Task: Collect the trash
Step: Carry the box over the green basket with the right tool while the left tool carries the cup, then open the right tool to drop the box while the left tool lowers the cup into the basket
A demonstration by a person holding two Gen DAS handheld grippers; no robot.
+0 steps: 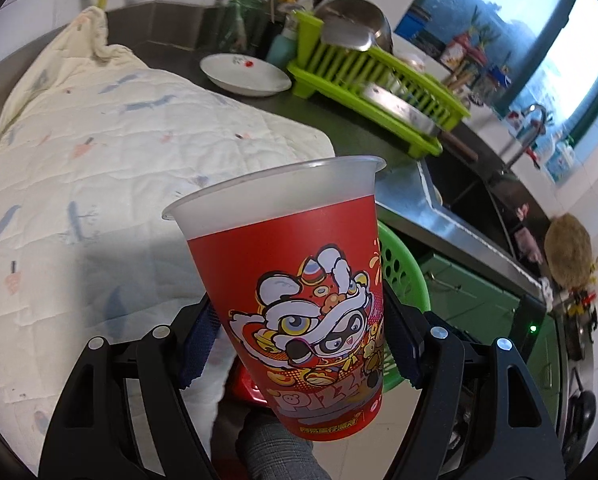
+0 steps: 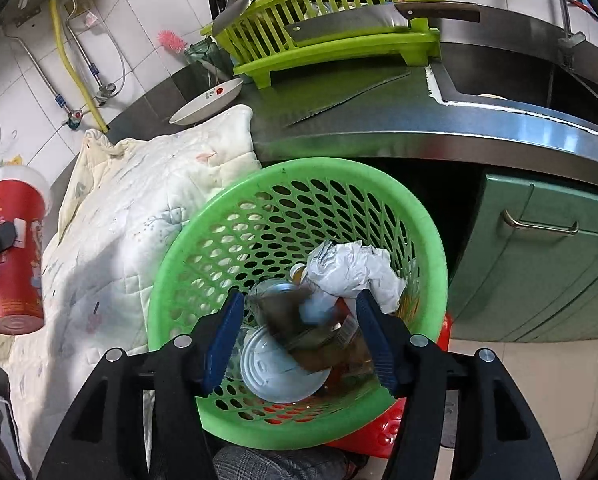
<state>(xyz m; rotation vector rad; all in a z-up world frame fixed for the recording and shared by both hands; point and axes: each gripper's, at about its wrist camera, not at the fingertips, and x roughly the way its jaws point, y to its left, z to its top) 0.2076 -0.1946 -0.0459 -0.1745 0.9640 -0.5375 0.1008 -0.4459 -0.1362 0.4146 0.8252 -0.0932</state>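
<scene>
In the left wrist view, the left tool (image 1: 303, 344) grips a red cup (image 1: 299, 288) at centre frame, above the quilted cloth (image 1: 119, 152) on the desk (image 1: 363, 136). In the right wrist view, the right tool (image 2: 299, 340) stands parted over the green basket (image 2: 203, 216) at lower centre, pressing nothing; crumpled paper (image 2: 351, 272), a white lid (image 2: 279, 372) and a blurred brown thing (image 2: 299, 328) between the fingers lie within its ring.

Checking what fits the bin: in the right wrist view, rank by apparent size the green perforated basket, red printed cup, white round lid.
1. Green perforated basket
2. Red printed cup
3. White round lid, close to the cup; ranking unsure.
</scene>
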